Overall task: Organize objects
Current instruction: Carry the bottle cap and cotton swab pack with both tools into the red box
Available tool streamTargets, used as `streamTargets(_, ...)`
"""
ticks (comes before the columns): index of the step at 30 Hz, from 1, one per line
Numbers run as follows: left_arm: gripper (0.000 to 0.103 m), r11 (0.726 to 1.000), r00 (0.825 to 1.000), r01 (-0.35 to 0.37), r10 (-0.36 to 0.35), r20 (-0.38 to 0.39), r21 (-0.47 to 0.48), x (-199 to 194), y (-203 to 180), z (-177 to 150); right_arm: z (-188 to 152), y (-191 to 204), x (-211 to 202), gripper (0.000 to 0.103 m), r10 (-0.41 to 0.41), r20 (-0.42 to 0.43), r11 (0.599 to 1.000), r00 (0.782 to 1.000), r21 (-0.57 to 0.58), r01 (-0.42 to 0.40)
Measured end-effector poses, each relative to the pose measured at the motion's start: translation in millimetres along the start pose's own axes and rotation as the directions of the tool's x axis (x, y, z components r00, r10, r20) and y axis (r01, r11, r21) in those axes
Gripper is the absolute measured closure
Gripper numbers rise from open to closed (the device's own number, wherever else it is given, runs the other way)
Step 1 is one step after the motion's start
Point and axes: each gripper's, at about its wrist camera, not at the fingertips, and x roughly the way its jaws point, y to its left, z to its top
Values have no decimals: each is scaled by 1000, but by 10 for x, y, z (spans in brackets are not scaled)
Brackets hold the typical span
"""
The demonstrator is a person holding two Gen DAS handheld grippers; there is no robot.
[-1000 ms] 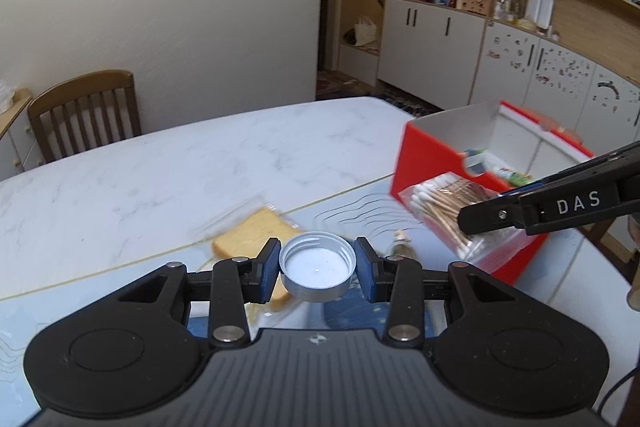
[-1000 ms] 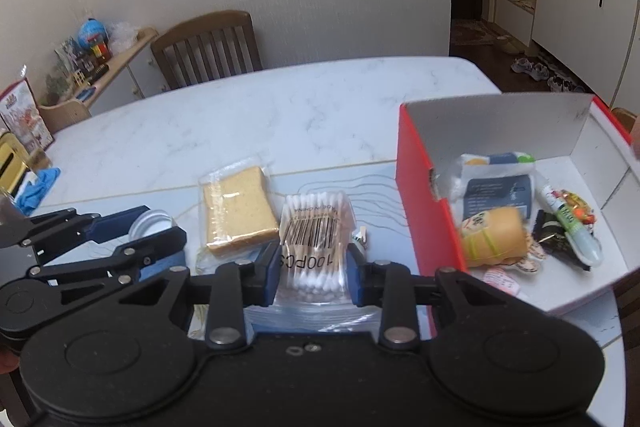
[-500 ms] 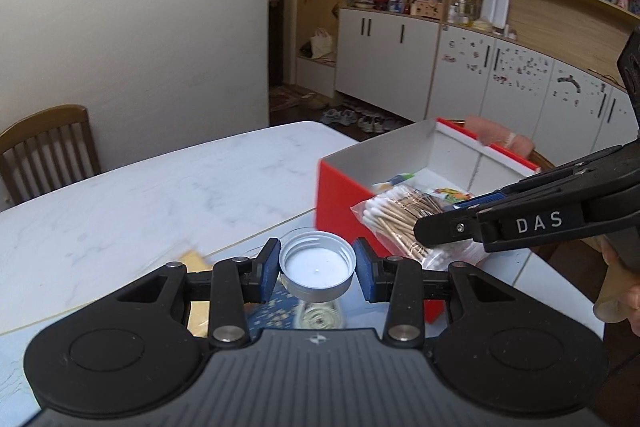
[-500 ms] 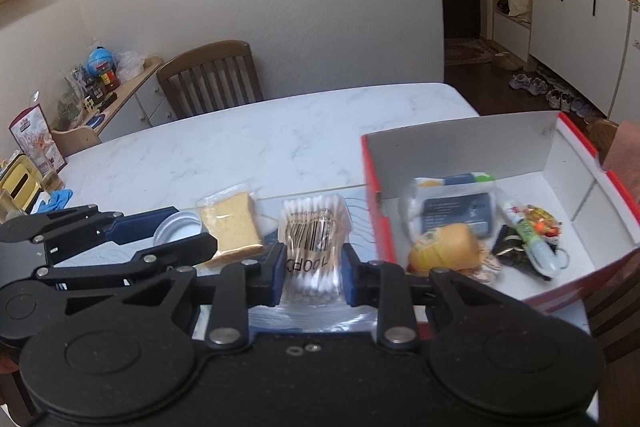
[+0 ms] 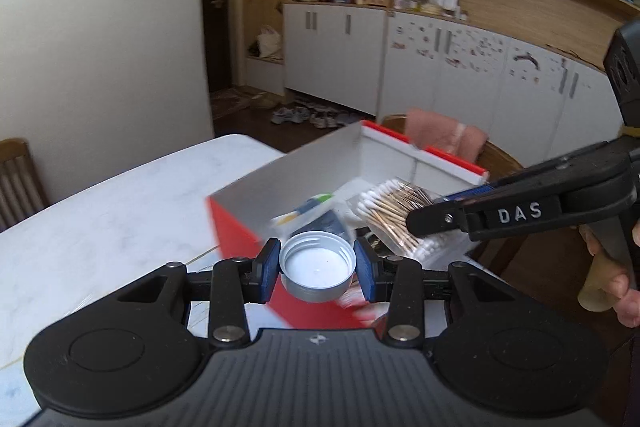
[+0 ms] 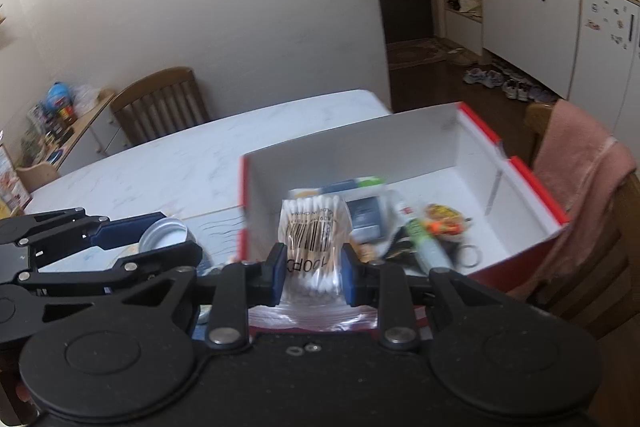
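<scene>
Silver cap [image 5: 317,271] with white inside, between blue pads [image 5: 267,263] on the black left gripper [image 5: 317,269]; black right gripper [image 6: 313,273], blue pads too. Clear swab bag [image 6: 314,235]: white tips, tan sticks, black barcode. Box [image 6: 536,183] red outside, white inside; table [image 6: 208,151] white marble-veined; towel [image 6: 580,167] pink; chair [image 6: 160,103] brown wood.

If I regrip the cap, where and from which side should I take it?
Judging by its pose, take the cap as the left tool does now: across its ribbed outer wall, pads on opposite sides, coming level from the near side. It sits open side up, so the round wall offers the only firm faces.
</scene>
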Motion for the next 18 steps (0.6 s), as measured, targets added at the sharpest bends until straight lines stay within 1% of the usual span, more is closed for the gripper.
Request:
streamTargets(3,65,999,1000,22,-21,-17,35,153,-157,95,51,-191,-12,76,-7,9,1000,1000,9,7)
streamTargets(6,65,998,999,40,-39,-38,43,326,-278,185,94,-371,1,76,-17,14,1000,1000,13,17)
streamTargets(14,65,999,995,28,-24,-99,38,780,-423,348,213,-787,139,76,-45,3,999,999,28,45)
streamTargets(18,65,997,993,12,-3,-122,74,987,-478,418,296,-938,293,76,-46,-19,998,999,30,47)
